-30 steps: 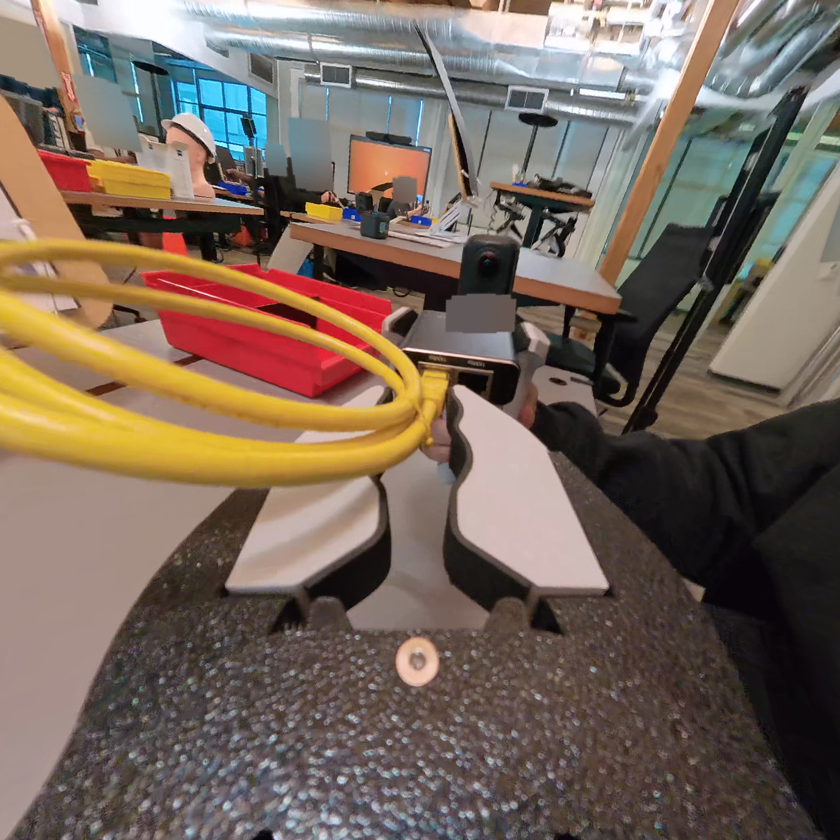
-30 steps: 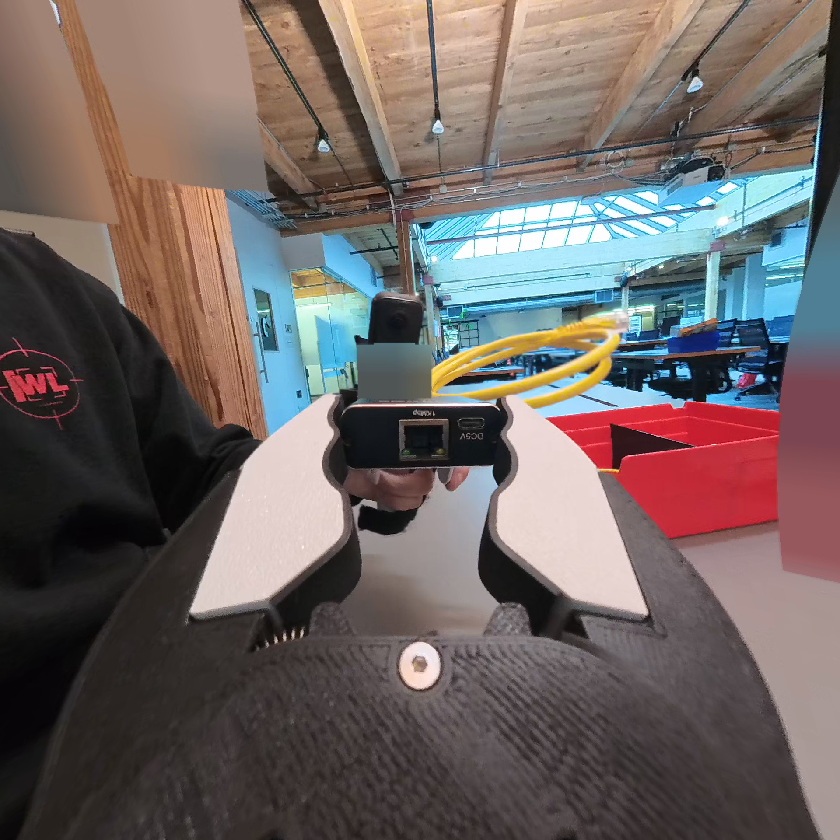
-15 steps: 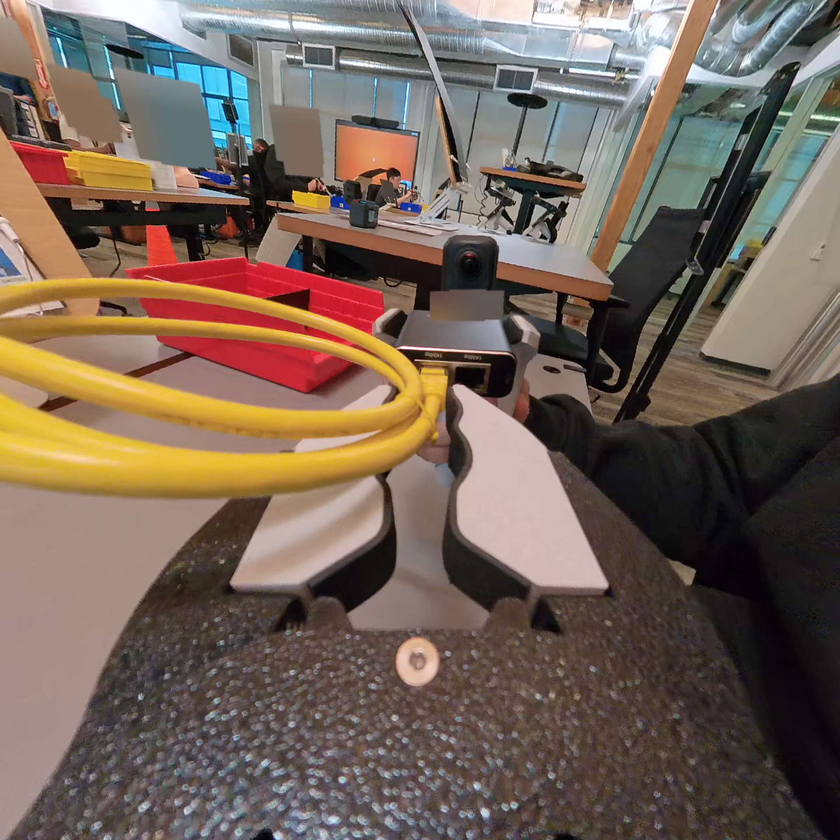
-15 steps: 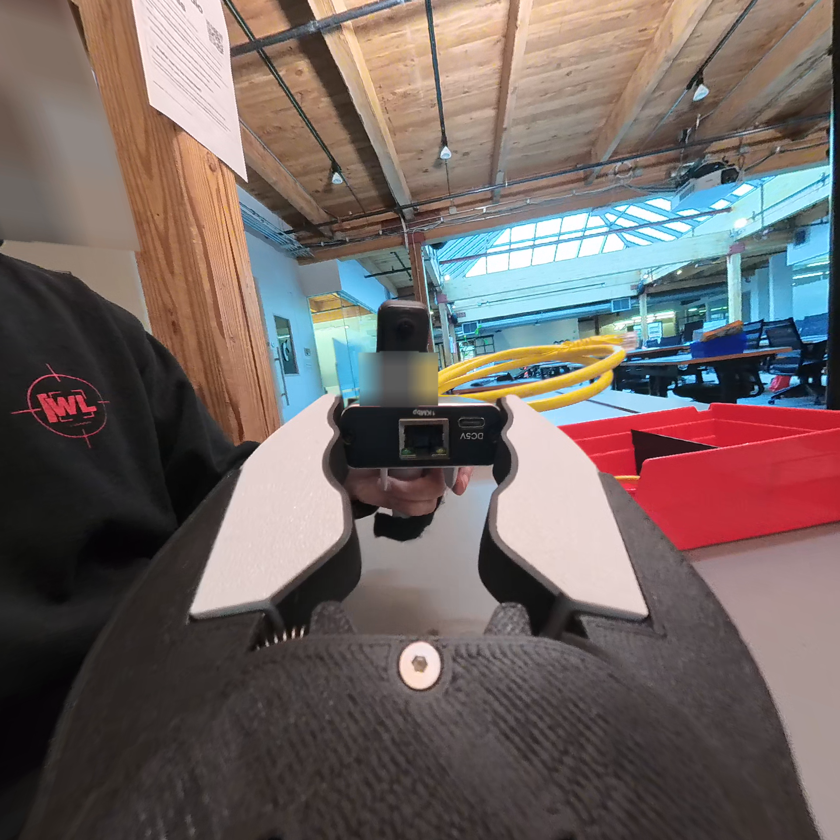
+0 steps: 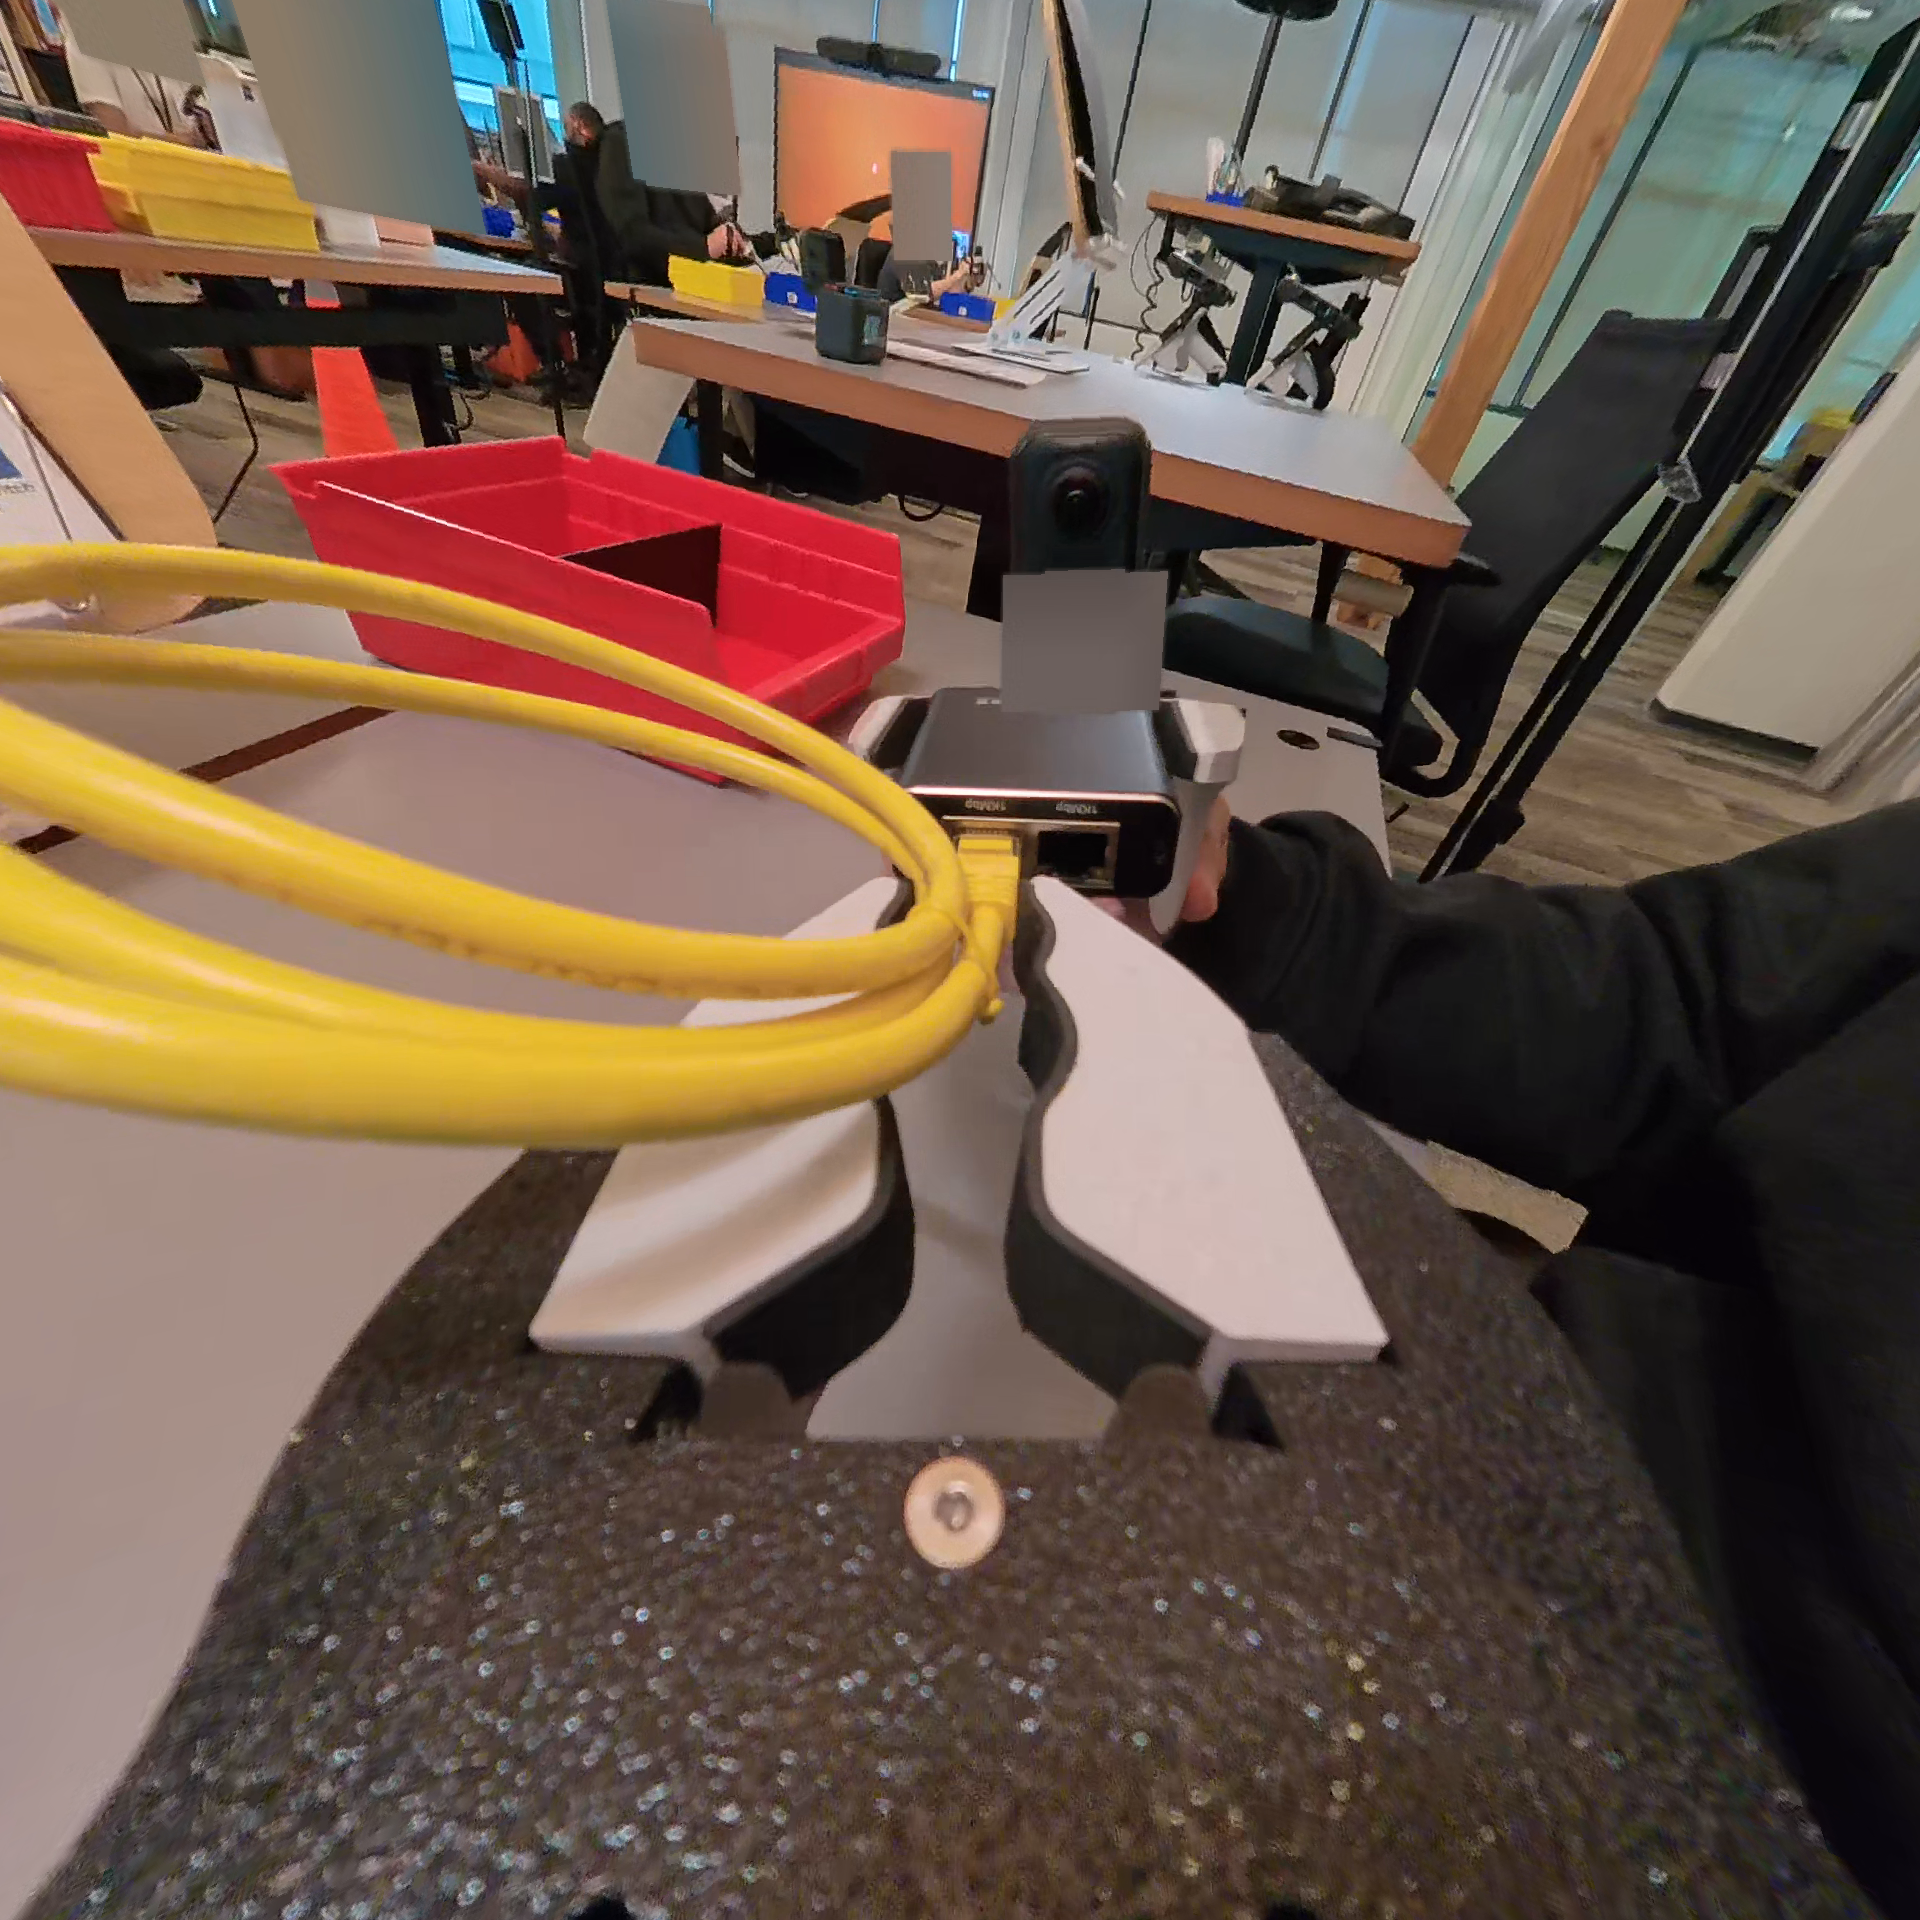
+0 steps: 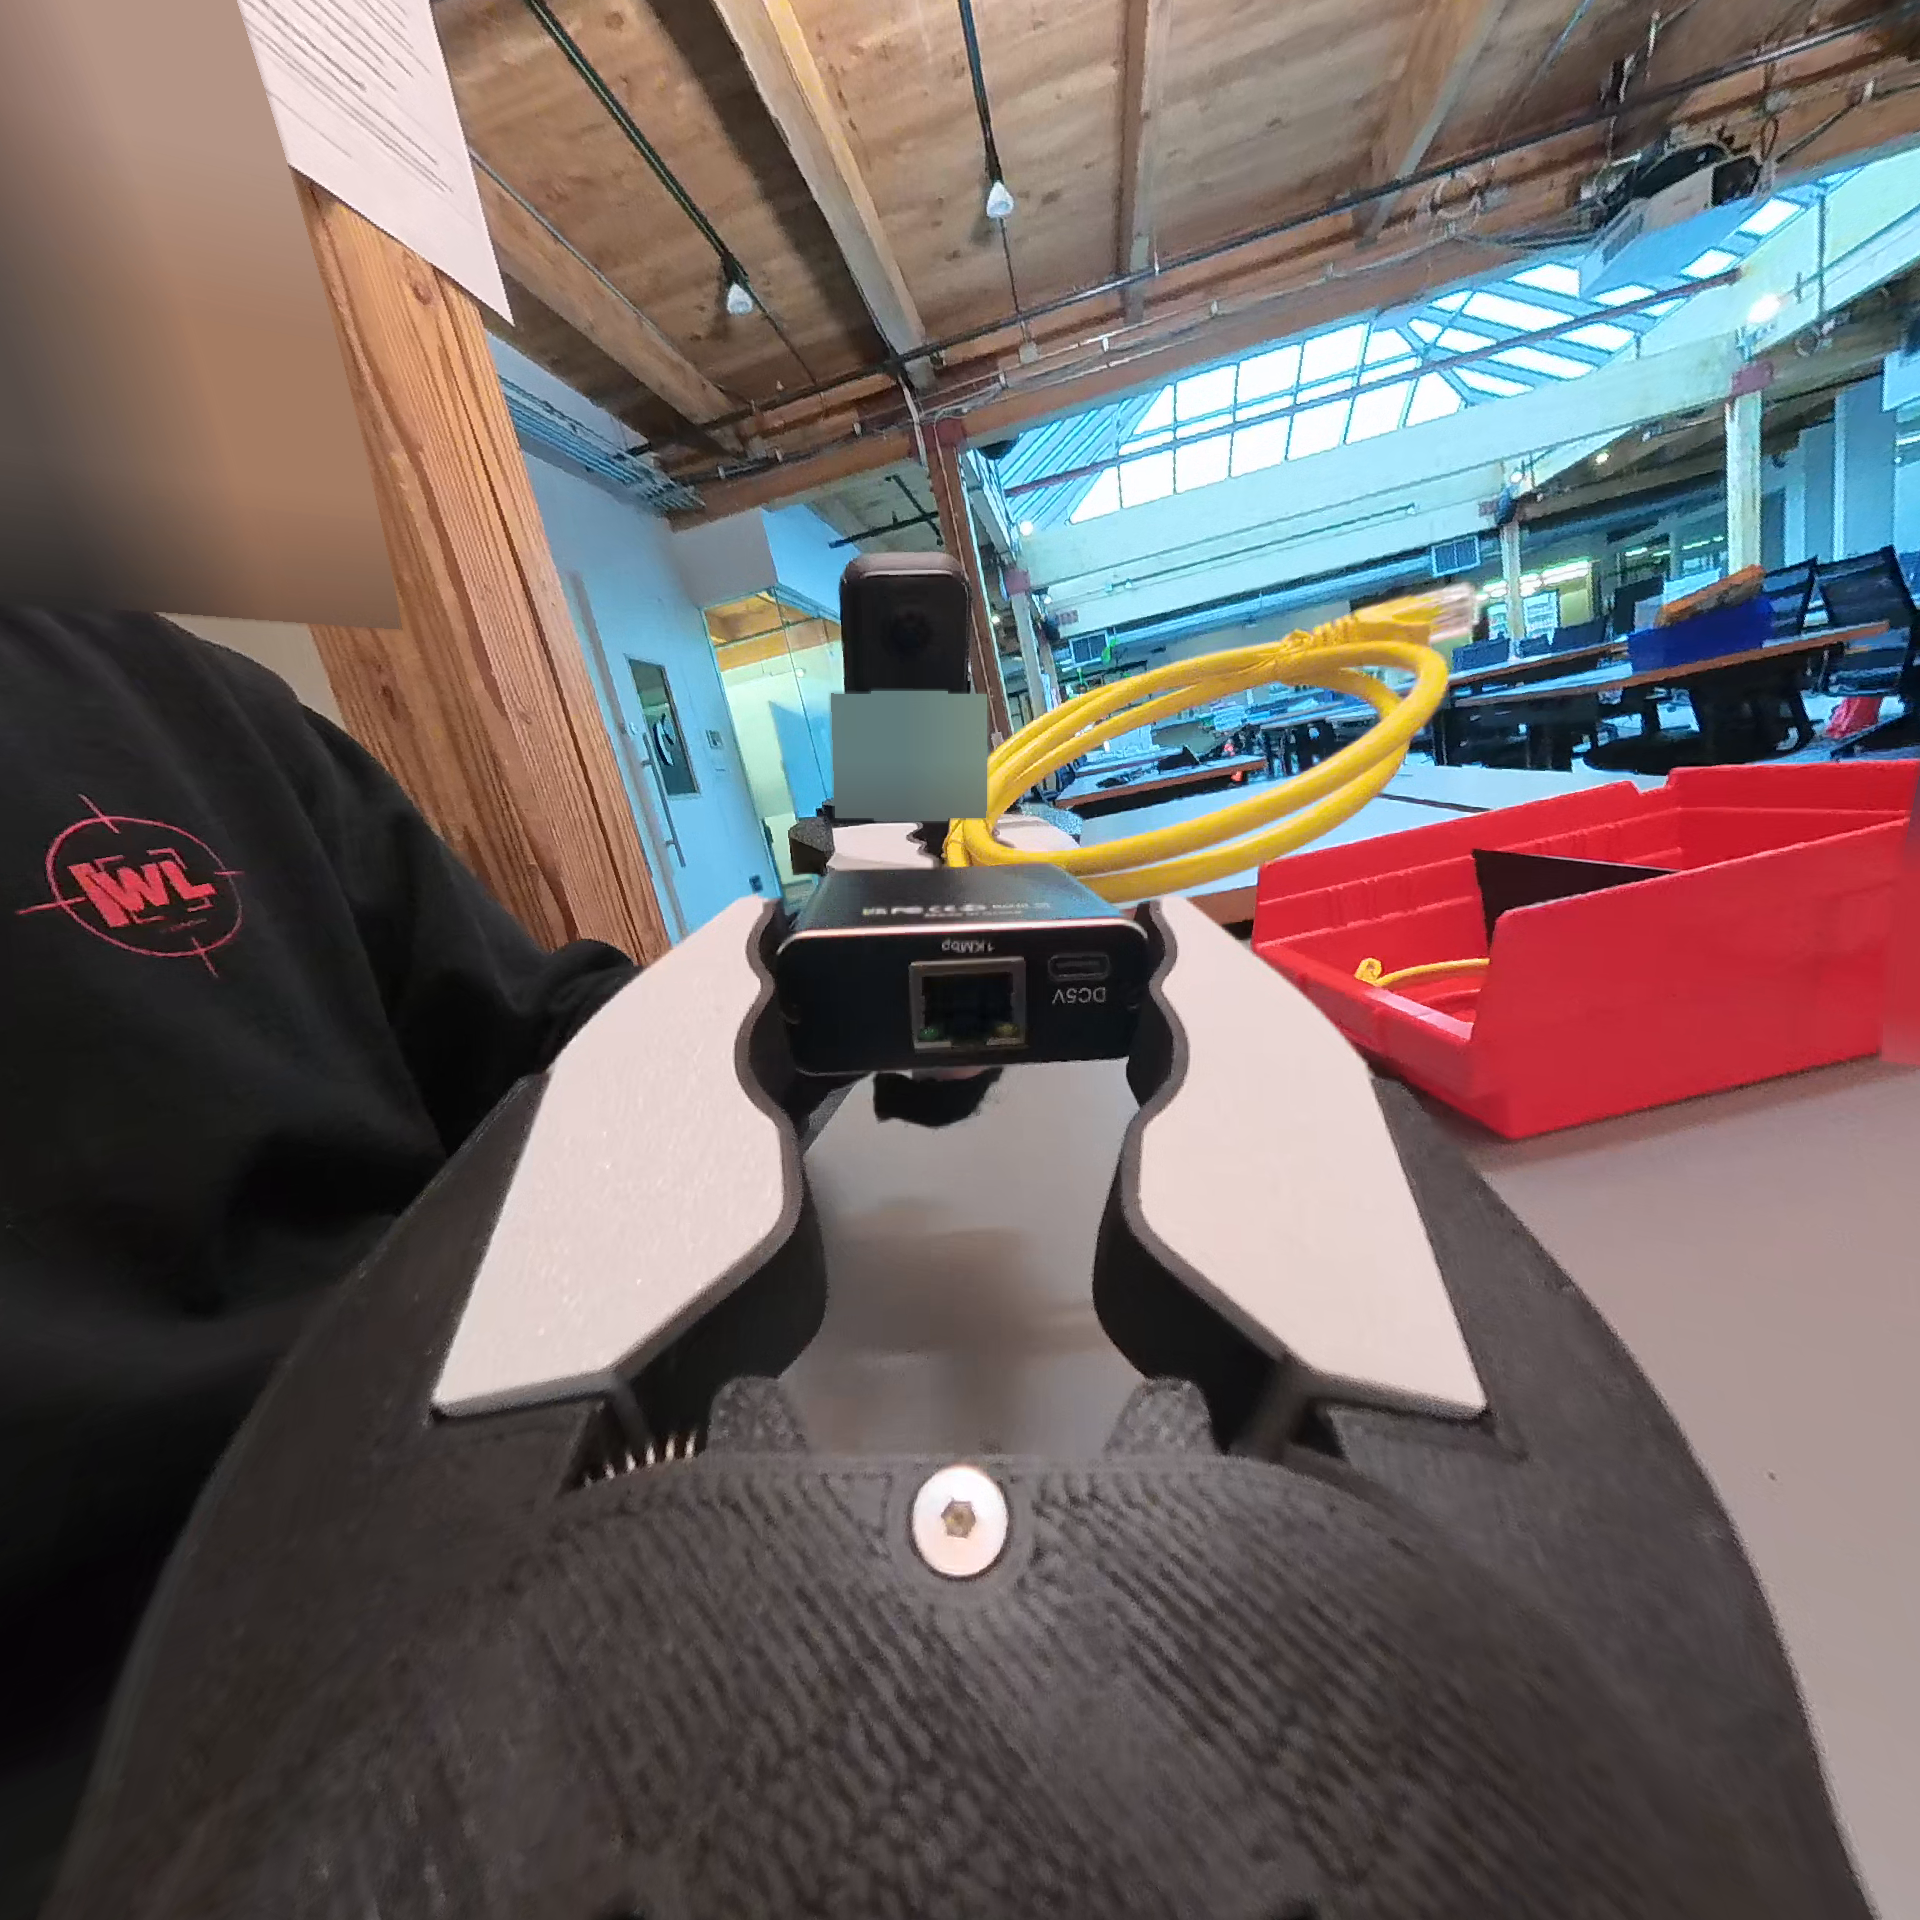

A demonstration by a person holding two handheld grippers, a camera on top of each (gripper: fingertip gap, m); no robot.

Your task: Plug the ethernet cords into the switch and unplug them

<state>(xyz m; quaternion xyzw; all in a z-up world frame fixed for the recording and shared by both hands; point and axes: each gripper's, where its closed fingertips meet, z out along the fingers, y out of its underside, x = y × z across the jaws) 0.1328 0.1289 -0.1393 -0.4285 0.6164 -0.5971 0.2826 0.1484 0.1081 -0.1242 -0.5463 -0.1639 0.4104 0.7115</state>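
Your left gripper [image 5: 1006, 925] pinches the coiled yellow ethernet cord [image 5: 436, 914]; your right gripper [image 6: 961, 997] clamps the small black metal switch [image 6: 961, 987], whose free rear port only the right wrist view shows.

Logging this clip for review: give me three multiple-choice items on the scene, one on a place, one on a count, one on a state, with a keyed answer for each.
1. Where is the yellow cord's plug?
A. in the switch's left port, as the left wrist view shows it
B. lying in the red bin
C. flat on the table

2. How many ports show on the switch face toward the left gripper?
A. one
B. two
C. four

3. What is the right gripper doing?
A. hanging open
B. shut on the switch
C. holding the cord

Key: 1 A, the plug sits at the left port. 2 B, one filled, one open. 3 B, its fingers clamp the switch's sides.
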